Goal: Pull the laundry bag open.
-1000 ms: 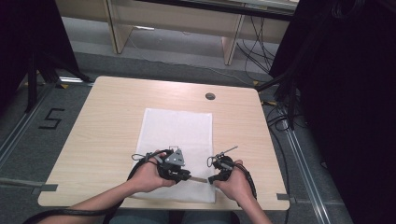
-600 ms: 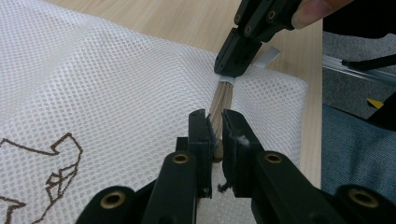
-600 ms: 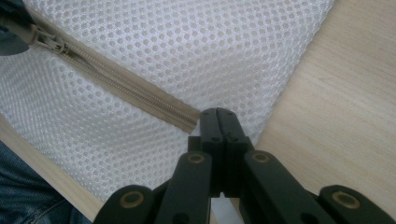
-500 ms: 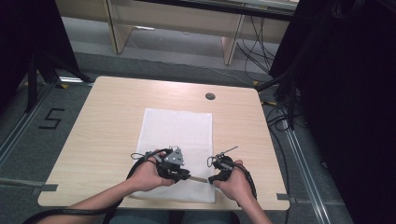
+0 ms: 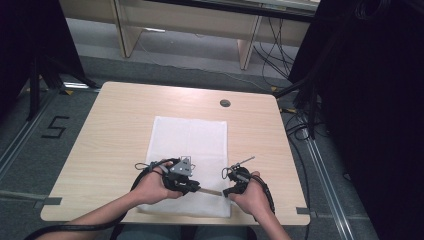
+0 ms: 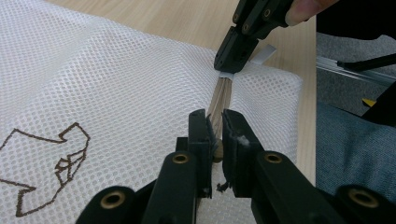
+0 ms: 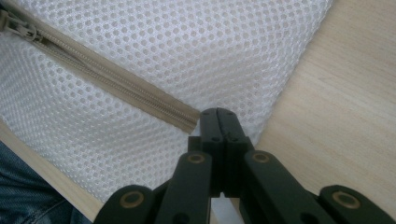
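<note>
White open-weave mesh cloth laundry bag (image 7: pixel 140 56), beige woven zipper tape (image 7: pixel 116 88), matt pale wood-grain worktop (image 7: pixel 345 116), matt black plastic fingers (image 6: pixel 236 135)

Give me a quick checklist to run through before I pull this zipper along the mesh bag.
1. Left gripper clamped on the zipper: ok.
2. Right gripper shut on the mesh laundry bag at the zipper's end: ok.
3. Slider itself between the left jaws: cannot tell.
4. Bag lying flat on the table: ok.
5. Zipper closed and free of snagged mesh along the stretch in the right gripper view: ok.
</note>
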Demonstrator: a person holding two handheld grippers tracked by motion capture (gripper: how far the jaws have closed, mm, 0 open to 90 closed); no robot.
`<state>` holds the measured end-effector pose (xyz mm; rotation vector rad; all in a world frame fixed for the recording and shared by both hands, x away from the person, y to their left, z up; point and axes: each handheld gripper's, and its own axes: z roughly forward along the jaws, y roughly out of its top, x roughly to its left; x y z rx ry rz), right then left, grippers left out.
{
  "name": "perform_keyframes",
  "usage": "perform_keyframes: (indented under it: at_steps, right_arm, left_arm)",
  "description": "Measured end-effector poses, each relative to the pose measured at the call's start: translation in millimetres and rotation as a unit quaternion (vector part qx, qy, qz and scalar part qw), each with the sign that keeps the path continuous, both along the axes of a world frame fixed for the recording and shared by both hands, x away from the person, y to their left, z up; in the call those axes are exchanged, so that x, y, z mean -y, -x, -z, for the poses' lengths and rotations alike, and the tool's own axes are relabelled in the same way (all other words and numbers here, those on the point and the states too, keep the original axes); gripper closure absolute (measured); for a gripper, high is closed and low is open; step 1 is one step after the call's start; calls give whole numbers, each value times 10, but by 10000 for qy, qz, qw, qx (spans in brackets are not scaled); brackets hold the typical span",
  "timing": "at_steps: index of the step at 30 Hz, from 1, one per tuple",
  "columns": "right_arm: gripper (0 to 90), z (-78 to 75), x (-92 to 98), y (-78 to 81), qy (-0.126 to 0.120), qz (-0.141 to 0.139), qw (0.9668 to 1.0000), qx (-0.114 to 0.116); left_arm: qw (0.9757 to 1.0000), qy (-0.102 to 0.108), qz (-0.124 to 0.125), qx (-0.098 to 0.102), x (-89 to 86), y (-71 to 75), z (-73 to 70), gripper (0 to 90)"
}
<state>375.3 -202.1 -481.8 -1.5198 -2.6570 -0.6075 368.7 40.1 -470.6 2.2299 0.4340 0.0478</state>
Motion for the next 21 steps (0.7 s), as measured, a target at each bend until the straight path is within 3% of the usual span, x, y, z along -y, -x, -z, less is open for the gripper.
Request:
perform_keyframes:
  at_steps: [2,6,13,21]
  right_arm:
    - [900,1,1,-1,1,-5,10000,3]
    - [900,-2,3,1,-7,-11,10000,-3]
    - [900,0,2,1,-8,-22,10000,-1]
    - [900,0,-6,3,16,-8,10000,11]
  left_arm:
    - [10000,-9,59,58,-16,-16,-5,820]
    - [10000,49,-25,-21,-20,-12,-18,820]
    - [10000,-49,40,21,-51,14,-1,819]
    - [10000,43,17,-41,-78,39,22,819]
